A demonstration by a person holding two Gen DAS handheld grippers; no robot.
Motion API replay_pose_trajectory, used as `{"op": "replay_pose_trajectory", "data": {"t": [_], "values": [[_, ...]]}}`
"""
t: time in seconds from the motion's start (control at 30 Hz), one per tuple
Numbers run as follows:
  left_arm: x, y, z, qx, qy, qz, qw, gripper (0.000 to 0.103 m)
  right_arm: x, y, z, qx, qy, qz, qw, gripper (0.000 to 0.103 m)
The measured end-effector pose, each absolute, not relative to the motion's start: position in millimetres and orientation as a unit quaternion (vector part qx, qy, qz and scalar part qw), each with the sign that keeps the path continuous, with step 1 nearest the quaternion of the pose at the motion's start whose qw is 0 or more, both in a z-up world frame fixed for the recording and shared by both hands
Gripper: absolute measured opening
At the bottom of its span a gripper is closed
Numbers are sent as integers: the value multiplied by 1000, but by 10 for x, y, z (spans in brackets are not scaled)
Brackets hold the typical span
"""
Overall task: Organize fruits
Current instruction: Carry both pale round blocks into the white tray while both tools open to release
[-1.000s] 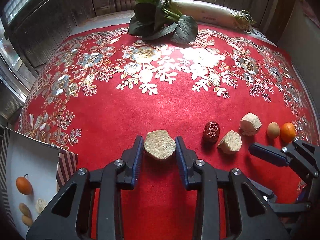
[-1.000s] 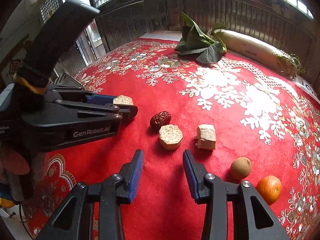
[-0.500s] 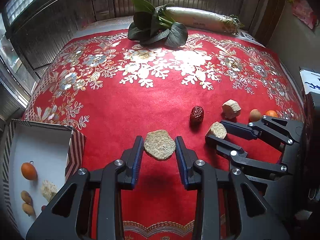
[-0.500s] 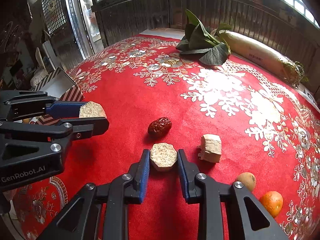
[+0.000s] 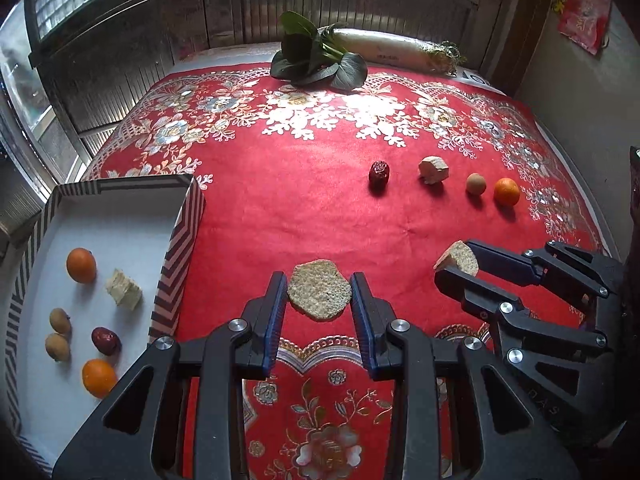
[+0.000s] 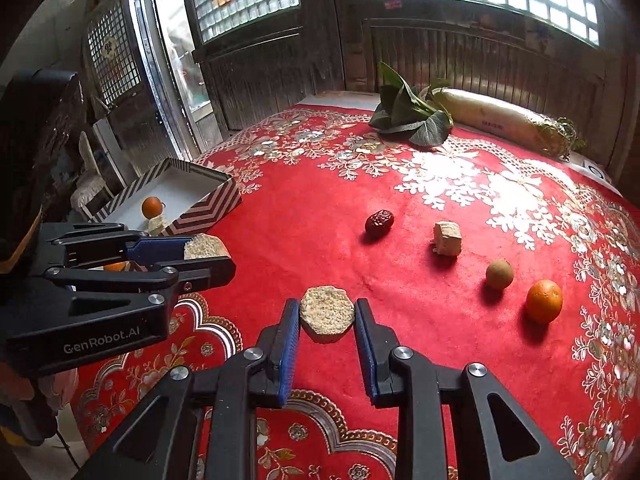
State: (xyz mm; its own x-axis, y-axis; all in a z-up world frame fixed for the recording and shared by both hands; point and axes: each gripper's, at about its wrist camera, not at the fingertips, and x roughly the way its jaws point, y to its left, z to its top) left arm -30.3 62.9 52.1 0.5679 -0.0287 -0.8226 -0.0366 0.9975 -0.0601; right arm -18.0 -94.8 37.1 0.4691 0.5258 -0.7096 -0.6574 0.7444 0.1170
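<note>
My left gripper (image 5: 319,304) is shut on a round beige cake slice (image 5: 319,294), held above the red cloth. My right gripper (image 6: 326,320) is shut on a second beige slice (image 6: 326,313); it also shows in the left wrist view (image 5: 456,264). On the cloth lie a red date (image 5: 379,173), a pale chunk (image 5: 433,169), a brown longan (image 5: 476,184) and an orange (image 5: 506,191). A striped box (image 5: 182,236) at the left holds two oranges, two longans, a date and a pale chunk (image 5: 124,290).
Leafy greens (image 5: 316,60) and a long white radish (image 5: 396,47) lie at the cloth's far edge. Wooden doors and windows stand behind. The left gripper's body (image 6: 100,292) fills the left of the right wrist view.
Both grippers have lifted and pulled back toward the near edge, each carrying its slice. The right gripper's slice has left the cloth. The striped box has come further into view.
</note>
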Motion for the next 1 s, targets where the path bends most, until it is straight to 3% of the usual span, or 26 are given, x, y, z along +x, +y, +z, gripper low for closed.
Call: {"op": "replay_pose_trajectory", "data": {"t": [0.37, 1.0], "values": [[-864, 1079, 588, -26, 422, 62, 904, 31, -589, -509, 453, -99, 371, 390, 837, 26], [-1264, 1894, 473, -60, 423, 129, 895, 31, -941, 374, 503, -158, 360, 460, 796, 26]]}}
